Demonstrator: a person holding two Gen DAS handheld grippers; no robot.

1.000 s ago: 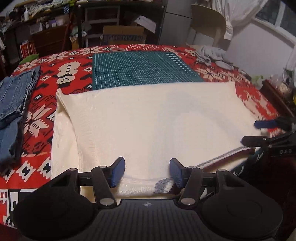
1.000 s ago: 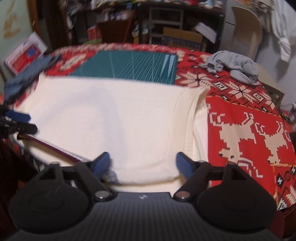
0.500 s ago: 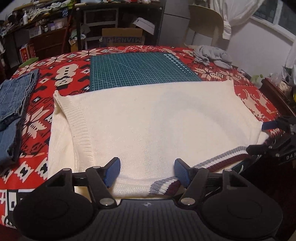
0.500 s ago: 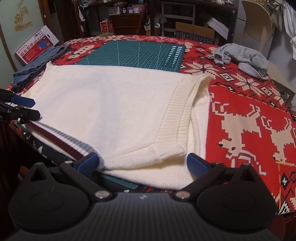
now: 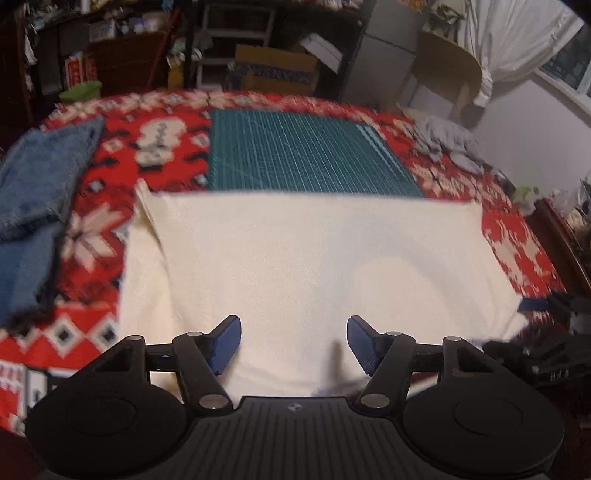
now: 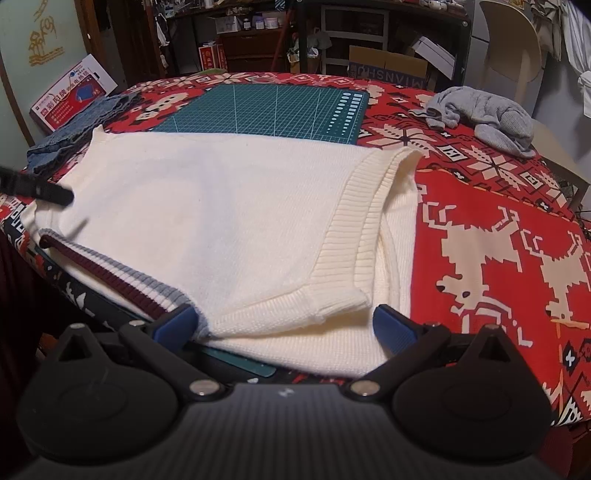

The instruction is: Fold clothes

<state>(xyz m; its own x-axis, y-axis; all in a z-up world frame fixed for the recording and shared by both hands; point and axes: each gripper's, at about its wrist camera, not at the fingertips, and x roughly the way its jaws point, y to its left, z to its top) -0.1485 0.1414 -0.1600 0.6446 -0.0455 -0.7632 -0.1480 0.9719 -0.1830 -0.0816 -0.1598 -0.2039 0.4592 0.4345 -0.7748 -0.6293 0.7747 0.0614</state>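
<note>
A dim, cluttered room is seen. Dark shelves (image 6: 388,33) packed with boxes are set along the far wall. A pale wooden chair (image 6: 513,55) is placed at the right, beside a window (image 5: 565,66) hung with white cloth (image 5: 517,33).

light: dim, warm indoor | left wrist: motion-blurred all over | right wrist: sharp | glare: pale sheen on cream knitted sweater (image 6: 229,206) | edges: fisheye-bent, dark corners

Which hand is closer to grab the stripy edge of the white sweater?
Probably the right gripper: its jaws stand wide and the striped hem of the sweater ends beside one fingertip.
</note>
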